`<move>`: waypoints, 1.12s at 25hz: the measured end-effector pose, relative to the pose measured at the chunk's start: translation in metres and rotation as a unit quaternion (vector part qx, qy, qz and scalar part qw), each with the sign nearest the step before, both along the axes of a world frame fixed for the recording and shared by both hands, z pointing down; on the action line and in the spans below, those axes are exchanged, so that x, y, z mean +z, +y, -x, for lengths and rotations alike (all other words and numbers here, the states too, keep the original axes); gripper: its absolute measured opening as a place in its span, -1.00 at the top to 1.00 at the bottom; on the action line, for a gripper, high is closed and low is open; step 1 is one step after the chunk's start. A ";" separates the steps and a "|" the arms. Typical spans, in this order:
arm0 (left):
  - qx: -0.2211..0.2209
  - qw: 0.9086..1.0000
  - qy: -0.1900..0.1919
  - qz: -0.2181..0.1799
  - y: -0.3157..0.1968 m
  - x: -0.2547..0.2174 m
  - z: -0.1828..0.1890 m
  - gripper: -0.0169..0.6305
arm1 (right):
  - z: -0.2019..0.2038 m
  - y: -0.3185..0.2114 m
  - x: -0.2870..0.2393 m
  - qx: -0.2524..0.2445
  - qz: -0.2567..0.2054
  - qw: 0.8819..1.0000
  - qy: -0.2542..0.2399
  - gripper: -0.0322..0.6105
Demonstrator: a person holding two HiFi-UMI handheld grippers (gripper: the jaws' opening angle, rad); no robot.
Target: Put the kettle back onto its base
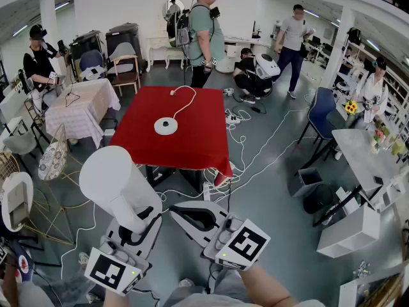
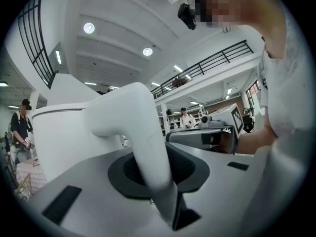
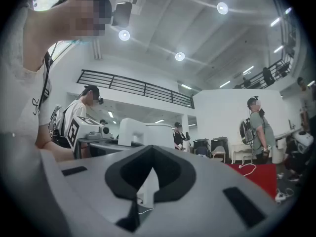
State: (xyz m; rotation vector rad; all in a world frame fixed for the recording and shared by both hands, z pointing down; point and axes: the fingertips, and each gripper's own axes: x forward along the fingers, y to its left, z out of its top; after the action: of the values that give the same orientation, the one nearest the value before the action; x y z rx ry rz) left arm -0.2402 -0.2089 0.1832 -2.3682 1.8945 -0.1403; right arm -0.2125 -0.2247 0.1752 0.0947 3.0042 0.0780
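Carrying demands a level wrist: your left gripper [image 1: 137, 230] is clamped on the handle of the white plastic kettle [image 1: 114, 183], well short of the round white base [image 1: 165, 126] on the red counter [image 1: 192, 147]. Lower it centred. Your right gripper [image 1: 193, 217] is empty, its jaws together.

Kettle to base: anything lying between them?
Nothing in the way. In the head view, only bare red tablecloth lies between the kettle and the base; the base's cord runs off the far side.
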 end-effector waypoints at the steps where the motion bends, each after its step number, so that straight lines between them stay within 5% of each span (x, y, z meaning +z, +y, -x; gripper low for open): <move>1: 0.001 1.000 0.000 -0.001 0.000 0.000 0.002 0.69 | 0.003 0.001 0.000 -0.001 -0.001 1.000 0.001 0.88; 17: 0.023 1.000 -0.012 -0.006 -0.006 0.002 0.011 0.69 | 0.020 -0.006 0.006 0.003 0.005 1.000 0.004 0.88; 28: 0.002 1.000 -0.008 -0.004 -0.071 0.008 0.022 0.69 | 0.025 -0.079 0.017 -0.013 0.000 1.000 0.018 0.88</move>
State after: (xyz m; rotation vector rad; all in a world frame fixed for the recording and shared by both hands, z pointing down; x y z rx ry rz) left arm -0.2619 -0.2795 0.1909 -2.3578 1.8803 -0.1514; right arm -0.2378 -0.3039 0.1923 0.1367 3.0388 0.0751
